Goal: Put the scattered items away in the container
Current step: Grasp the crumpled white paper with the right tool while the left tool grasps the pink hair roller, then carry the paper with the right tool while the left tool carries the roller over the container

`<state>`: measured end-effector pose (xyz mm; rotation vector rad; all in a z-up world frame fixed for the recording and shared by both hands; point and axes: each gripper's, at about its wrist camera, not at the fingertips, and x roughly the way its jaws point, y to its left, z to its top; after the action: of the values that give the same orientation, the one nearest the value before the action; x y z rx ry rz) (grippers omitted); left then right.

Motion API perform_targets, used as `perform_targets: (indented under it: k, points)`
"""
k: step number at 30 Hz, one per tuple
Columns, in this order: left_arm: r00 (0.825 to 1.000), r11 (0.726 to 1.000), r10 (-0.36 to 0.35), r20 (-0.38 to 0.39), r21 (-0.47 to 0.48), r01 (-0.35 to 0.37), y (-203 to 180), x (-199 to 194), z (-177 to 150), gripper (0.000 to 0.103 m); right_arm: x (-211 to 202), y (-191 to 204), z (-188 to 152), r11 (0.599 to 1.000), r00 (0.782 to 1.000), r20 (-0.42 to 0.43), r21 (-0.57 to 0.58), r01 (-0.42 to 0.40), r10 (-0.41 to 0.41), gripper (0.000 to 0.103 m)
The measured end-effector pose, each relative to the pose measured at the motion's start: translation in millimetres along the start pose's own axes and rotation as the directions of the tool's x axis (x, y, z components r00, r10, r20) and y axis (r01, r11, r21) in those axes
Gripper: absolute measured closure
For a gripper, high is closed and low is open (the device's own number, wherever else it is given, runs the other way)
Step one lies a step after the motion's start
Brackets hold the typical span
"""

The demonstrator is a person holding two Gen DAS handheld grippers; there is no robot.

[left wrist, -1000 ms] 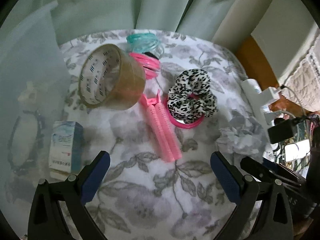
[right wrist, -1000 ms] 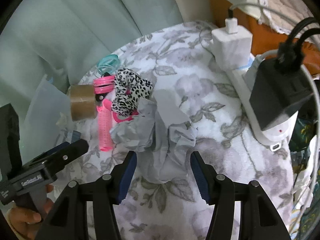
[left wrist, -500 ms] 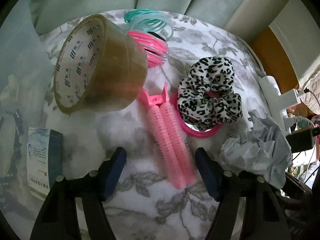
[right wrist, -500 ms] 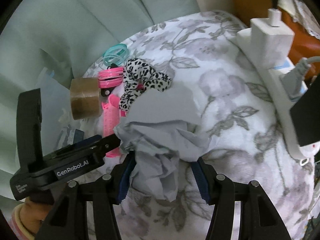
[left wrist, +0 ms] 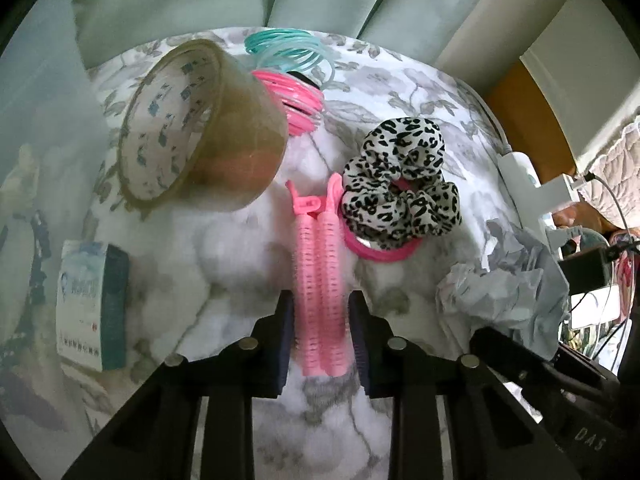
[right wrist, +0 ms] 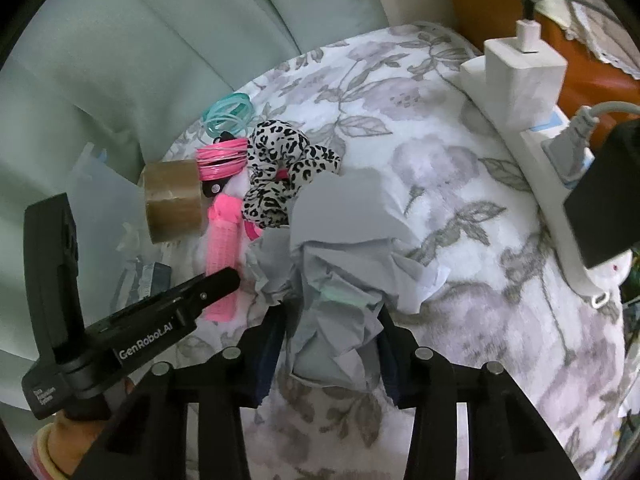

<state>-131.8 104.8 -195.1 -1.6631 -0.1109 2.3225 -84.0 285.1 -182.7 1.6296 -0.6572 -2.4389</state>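
Left tongs (left wrist: 320, 344) gripped the pink hair roller clip (left wrist: 320, 276); right tongs (right wrist: 328, 344) pinched the crumpled grey paper (right wrist: 336, 280).

Both items lay on the floral cloth (right wrist: 460, 184). Beyond the clip stood the brown tape roll (left wrist: 200, 140) to its left, the leopard scrunchie (left wrist: 400, 180) to its right, and pink bangles (left wrist: 296, 96) and teal bangles (left wrist: 288, 50) farther off.

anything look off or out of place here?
One oddity: the tape roll sits tipped on its edge, leaning rather than flat. The crumpled paper is wadded, but it sits between the right hand-held gripper fingers. The left hand-held gripper brackets the pink hair roller clip. Nothing spilled.
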Motion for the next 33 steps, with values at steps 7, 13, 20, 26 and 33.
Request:
perform_targets:
  k: [7,13,20,26,33]
  points:
    - [1.0,1.0,-0.014,0.019,-0.006,0.015,1.6,-22.5,-13.8,0.075,-24.1,6.5,-9.6,1.0,0.999,0.032,-0.003,-0.011,0.011,0.058]
    - [0.997,1.0,-0.03,0.07,0.001,0.03,-3.8,-52.9,-18.9,0.075,-47.4,20.0,-15.3,0.999,0.997,0.073,-0.029,-0.026,0.028,0.058]
    - [0.985,0.998,-0.055,0.161,0.004,0.055,-2.1,-95.0,-21.3,0.075,-79.2,36.9,-20.5,0.998,0.989,0.139,-0.057,-0.037,0.045,0.058]
    - [0.964,0.997,-0.075,0.255,0.014,0.074,2.1,-138.5,-25.9,0.075,-103.6,57.0,-24.3,0.994,0.98,0.186,-0.097,-0.049,0.066,0.058]
    - [0.926,0.996,-0.092,0.366,0.023,0.09,13.2,-189.6,-32.8,0.075,-129.8,90.6,-29.8,0.985,0.968,0.234,-0.161,-0.057,0.095,0.058]
